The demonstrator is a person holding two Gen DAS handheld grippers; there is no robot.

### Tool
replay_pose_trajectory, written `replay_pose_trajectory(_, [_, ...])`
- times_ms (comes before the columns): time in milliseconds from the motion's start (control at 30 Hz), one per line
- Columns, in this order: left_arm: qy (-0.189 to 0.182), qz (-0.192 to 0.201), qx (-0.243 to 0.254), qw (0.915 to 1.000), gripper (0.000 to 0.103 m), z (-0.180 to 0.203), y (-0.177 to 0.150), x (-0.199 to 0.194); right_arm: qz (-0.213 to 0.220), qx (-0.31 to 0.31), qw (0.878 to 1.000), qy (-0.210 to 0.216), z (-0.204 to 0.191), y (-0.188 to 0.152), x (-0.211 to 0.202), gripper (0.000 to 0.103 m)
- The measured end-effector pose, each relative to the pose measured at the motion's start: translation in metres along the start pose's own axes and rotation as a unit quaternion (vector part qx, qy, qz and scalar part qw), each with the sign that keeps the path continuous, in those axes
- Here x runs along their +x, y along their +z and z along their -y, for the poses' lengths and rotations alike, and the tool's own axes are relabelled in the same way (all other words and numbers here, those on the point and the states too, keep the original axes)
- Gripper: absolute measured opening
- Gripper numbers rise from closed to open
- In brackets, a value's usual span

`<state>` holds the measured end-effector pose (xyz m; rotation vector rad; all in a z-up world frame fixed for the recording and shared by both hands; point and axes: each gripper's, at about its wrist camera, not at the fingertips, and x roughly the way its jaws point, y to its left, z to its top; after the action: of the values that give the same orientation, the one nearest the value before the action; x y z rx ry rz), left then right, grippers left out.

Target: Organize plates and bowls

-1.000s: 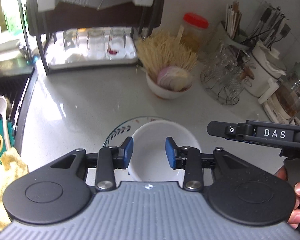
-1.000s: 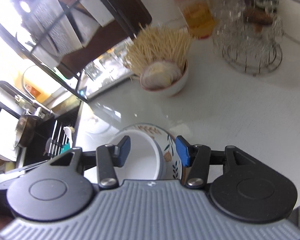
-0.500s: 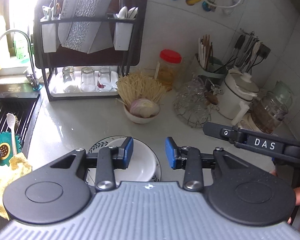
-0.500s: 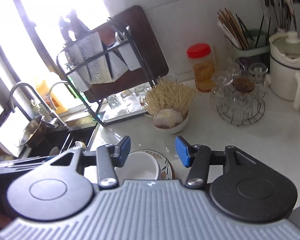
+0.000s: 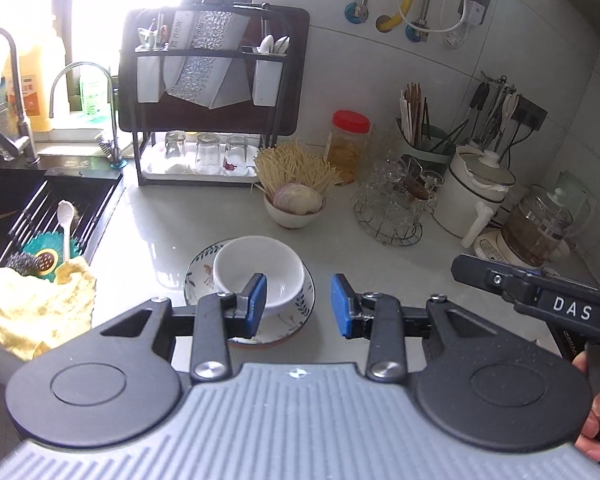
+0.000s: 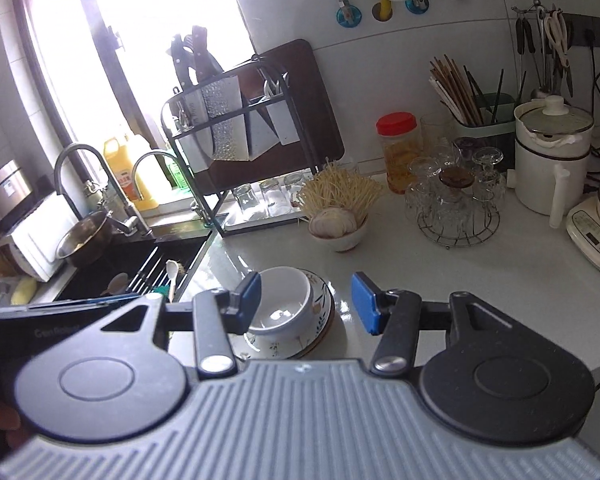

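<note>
A white bowl (image 5: 258,268) stands inside a leaf-patterned plate (image 5: 300,312) on the pale counter. In the left wrist view my left gripper (image 5: 299,306) hangs above and nearer than the stack, open, with nothing between its blue pads. The right wrist view shows the same white bowl (image 6: 282,300) on the plate (image 6: 320,312). My right gripper (image 6: 306,302) is also open and empty, drawn back above the stack. The right gripper's body (image 5: 540,300) shows at the right edge of the left view, held by a hand.
Behind the stack sits a small bowl with noodles and onion (image 5: 296,208), a wire rack of glasses (image 5: 392,208), a red-lidded jar (image 5: 348,144) and a dish rack (image 5: 208,100). The sink (image 5: 40,216) lies to the left, a yellow cloth (image 5: 32,308) beside it. Kettles (image 5: 476,196) stand right.
Both grippers have pulled back and risen away from the bowl and plate, which look smaller and farther now. The bowl and plate stay in place on the counter.
</note>
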<state>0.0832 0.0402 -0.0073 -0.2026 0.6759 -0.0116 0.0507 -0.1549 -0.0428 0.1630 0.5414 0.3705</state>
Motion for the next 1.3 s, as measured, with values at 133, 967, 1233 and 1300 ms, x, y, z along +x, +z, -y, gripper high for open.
replay_pose_trajectory(133, [0.005, 0.002, -0.006, 1.0000, 0.041, 0.004, -0.015, -0.015, 0.001, -0.008, 1.000, 0.001, -0.004, -0.013, -0.020, 0.054])
replay_pose_trajectory(967, [0.048, 0.010, -0.017, 0.9987, 0.048, -0.004, -0.072, -0.078, 0.008, -0.031, 0.999, 0.022, -0.022, -0.056, -0.067, 0.054])
replay_pose_trajectory(1233, [0.049, 0.011, -0.031, 0.9982, 0.055, -0.008, -0.088, -0.081, -0.002, -0.039, 0.999, 0.021, -0.019, -0.072, -0.064, 0.054])
replay_pose_trajectory(1300, [0.047, 0.012, -0.032, 0.9983, 0.063, -0.008, -0.090, -0.080, 0.004, -0.039, 0.999, 0.010, -0.018, -0.070, -0.065, 0.053])
